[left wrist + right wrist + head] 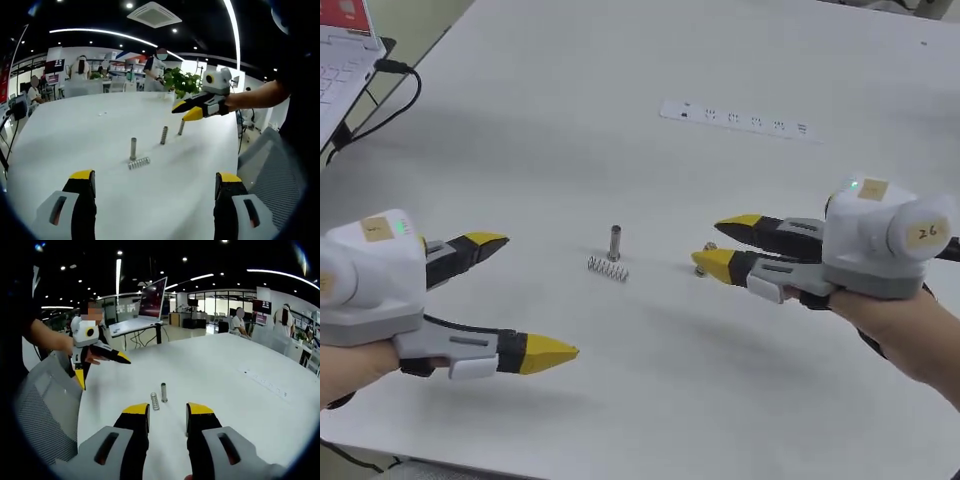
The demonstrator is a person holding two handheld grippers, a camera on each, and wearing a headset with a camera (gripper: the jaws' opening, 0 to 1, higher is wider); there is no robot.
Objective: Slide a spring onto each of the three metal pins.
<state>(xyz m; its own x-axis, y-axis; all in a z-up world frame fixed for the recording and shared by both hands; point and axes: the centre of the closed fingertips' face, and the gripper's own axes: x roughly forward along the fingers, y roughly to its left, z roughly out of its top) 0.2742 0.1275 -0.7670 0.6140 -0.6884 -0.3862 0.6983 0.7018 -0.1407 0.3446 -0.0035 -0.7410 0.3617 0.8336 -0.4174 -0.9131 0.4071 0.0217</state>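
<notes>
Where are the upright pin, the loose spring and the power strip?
pin (615,240), head view, middle of its shaft.
spring (607,267), head view, middle of its coils.
power strip (735,118), head view, middle of its top face.

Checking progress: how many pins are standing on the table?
3: a bare pin beside the loose spring, a spring-covered pin, and a third pin by the right tongs.

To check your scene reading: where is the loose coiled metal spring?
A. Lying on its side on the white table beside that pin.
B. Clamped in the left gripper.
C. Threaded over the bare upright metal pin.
A: the loose coiled metal spring lies flat on the white table just in front of the bare upright metal pin.
</notes>
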